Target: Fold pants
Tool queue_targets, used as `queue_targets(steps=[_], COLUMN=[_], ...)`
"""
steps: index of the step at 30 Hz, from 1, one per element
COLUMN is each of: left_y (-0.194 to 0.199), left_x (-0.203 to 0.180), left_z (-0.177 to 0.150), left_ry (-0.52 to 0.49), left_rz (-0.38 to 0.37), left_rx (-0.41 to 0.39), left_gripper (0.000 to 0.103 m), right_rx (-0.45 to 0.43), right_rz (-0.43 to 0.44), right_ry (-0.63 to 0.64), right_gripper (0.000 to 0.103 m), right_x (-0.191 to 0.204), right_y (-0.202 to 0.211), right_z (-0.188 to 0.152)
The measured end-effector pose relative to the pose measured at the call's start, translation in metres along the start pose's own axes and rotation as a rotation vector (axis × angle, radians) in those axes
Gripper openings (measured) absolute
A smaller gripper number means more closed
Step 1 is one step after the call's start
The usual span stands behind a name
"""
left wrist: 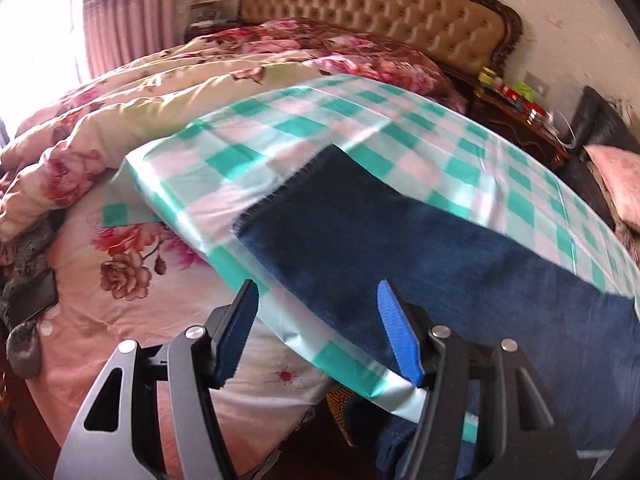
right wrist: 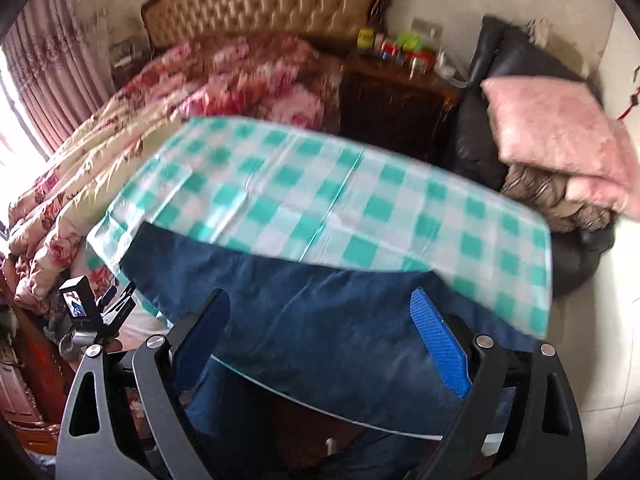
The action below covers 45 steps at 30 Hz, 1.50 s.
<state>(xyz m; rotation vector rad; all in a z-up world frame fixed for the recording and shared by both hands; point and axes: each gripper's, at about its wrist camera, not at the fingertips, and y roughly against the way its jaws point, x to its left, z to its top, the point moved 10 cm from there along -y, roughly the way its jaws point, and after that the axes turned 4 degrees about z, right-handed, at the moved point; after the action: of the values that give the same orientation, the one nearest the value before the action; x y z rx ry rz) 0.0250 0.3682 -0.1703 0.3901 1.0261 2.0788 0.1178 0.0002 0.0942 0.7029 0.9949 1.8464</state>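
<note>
Right now I have both tools empty: the left gripper (left wrist: 318,330) stands spread above the frayed hem of the dark blue denim pants (left wrist: 400,248), and the right gripper (right wrist: 328,344) gapes wide over their waist end. They lie flat below me on the green-and-white checked tablecloth (right wrist: 320,184). Next, I'd pinch each end squarely and fold evenly.

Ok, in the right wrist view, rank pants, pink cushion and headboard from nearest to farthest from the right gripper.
1. Pants, directly beneath the right gripper, on the checked tablecloth.
2. Pink cushion, off right on the black chair.
3. Headboard, far back, upper left.
</note>
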Motion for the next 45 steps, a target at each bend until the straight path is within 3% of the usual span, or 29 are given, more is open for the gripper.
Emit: queue_targets(steps=[5,8,10,17,27,32,41,45], left_y=[0.007,0.011,0.015,0.013,0.004,0.001,-0.012,-0.026], left_x=[-0.005,-0.014,-0.019,-0.023,-0.015,-0.034,-0.077,-0.134], left_z=[0.006,0.008,0.011,0.012,0.003,-0.005,-0.002,0.008], left_ry=[-0.008,-0.021,-0.031,-0.041,-0.023,-0.071,-0.119,-0.208], left_rz=[0.01,-0.003,-0.007,-0.004,-0.011,-0.052,-0.139,-0.264], left_rx=[-0.012,-0.016,-0.033,-0.035,-0.013,-0.017,-0.021,-0.022], left_gripper=[0.063,0.064,0.066,0.067,0.067,0.067,0.067,0.063], right_rx=[-0.07,-0.069,-0.074,-0.088,-0.06,-0.08,-0.083,-0.08], right_rz=[0.083,0.1,0.14,0.145,0.207,0.204,0.237,0.203], right_ry=[0.023,-0.02,0.017,-0.019,0.007,0.015,0.044,-0.013], right_gripper=[0.088,0.088,0.088,0.088,0.088,0.088,0.088,0.089], right_x=[0.01,0.007,0.021,0.013,0.037,0.046,0.075,0.06], right_y=[0.032,0.032,0.036,0.04,0.037,0.035,-0.001,-0.09], right_z=[0.006,0.01,0.011,0.009,0.01,0.022,0.034,0.016])
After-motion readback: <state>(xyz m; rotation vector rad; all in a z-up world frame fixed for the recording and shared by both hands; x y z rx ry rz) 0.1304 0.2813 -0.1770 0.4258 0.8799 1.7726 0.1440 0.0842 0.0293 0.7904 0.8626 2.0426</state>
